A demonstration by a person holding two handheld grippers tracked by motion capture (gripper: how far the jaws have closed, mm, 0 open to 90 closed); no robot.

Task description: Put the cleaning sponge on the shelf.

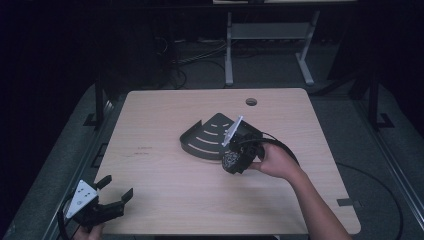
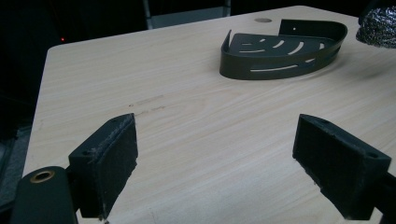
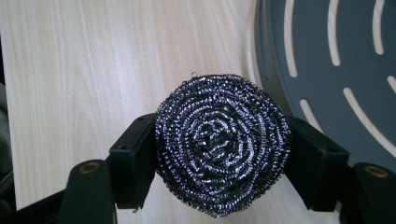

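Transport step: right gripper (image 3: 219, 154) clamps steel wool scourer (image 3: 223, 142) beside slotted corner caddy (image 1: 207, 137) mid-table; next, lower into caddy; left gripper (image 2: 217, 163) released at near-left table corner

Steel wool scourer (image 3: 223, 144), round coil of dark shiny wire, clamped between the 2 pads of the right gripper (image 3: 223, 154), held above the light wood table (image 3: 93, 70), just beside the dark slotted corner caddy (image 3: 336, 60)
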